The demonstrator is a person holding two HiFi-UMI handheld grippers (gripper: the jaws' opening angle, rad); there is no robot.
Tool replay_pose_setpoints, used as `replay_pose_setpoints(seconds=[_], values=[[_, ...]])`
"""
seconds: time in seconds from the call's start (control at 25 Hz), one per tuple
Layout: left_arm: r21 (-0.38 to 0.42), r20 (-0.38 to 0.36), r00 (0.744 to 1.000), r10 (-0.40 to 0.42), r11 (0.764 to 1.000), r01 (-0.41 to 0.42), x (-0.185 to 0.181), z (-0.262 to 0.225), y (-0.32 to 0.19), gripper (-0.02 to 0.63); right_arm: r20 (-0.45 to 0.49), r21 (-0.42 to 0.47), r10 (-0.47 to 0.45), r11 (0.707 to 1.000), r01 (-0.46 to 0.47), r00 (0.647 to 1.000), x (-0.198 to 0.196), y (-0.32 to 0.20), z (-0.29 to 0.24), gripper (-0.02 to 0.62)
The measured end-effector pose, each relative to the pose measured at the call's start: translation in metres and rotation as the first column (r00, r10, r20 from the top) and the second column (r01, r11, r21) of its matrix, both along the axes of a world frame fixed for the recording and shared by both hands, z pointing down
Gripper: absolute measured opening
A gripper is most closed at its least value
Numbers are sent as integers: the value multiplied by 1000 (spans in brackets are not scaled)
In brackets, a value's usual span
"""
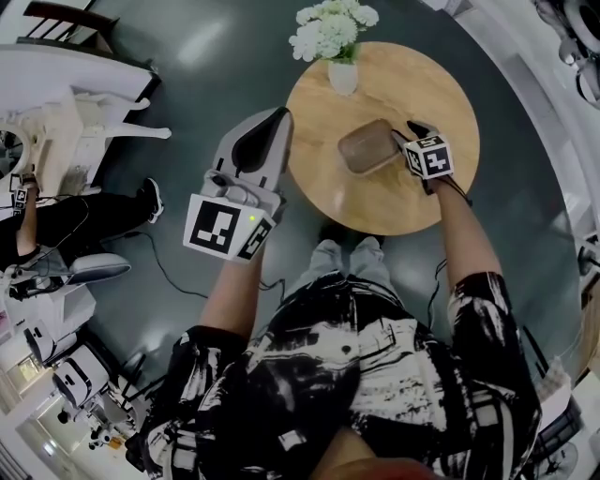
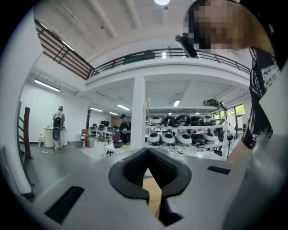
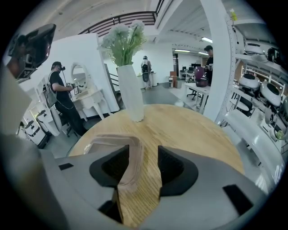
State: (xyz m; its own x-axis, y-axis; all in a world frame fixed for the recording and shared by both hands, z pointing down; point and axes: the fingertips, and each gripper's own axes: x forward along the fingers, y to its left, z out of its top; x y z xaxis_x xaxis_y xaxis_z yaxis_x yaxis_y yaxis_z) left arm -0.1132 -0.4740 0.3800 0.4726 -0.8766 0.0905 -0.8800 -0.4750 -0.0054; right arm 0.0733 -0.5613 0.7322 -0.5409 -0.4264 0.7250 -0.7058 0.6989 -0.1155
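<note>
Holds the right gripper (image 1: 407,134) low over the round wooden desk (image 1: 375,202), in the upper right part of the head view, at the right-hand end of a brown see-through tray (image 1: 367,145). Shows, in the right gripper view, the right gripper (image 3: 148,155) with jaws clearly apart and not closed on anything. Has one wall of the tray (image 3: 133,164) standing in the gap, close against the pad at the left of the frame and well clear of the pad at the right; cannot tell whether wall and pad touch. Finds the tray flat on the desk, near its middle, apart from the white vase (image 1: 343,77) with white flowers (image 1: 333,26) at the desk's upper edge.

Holds the left gripper (image 1: 282,117) higher, left of centre in the head view, with its tip over the left rim of the desk and its body over the dark floor (image 1: 187,103). Shows, in the left gripper view, the left gripper (image 2: 147,150) with pads meeting at the tips and nothing between them, only a strip of the wooden desk (image 2: 153,197) through the slot below. Looks beyond into a bright hall with shelves (image 2: 184,134) of rounded white and black devices at the right of the frame.
</note>
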Motion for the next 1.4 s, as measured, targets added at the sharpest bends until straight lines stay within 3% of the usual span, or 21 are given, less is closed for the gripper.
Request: replay_pose_setpoints(seconds=[0.76, 1.12, 1.4], values=[[-4, -2, 1000, -5, 1000, 5, -2, 8, -12, 0, 61, -180, -79, 980, 89, 995, -11, -2, 26, 118], [-12, -2, 1000, -7, 1000, 7, -2, 11, -19, 0, 133, -308, -89, 943, 126, 987, -15, -1, 29, 83], [-20, -1, 1000, -10, 1000, 10, -4, 15, -22, 0, 133, -328, -92, 935, 132, 987, -13, -4, 33, 54]])
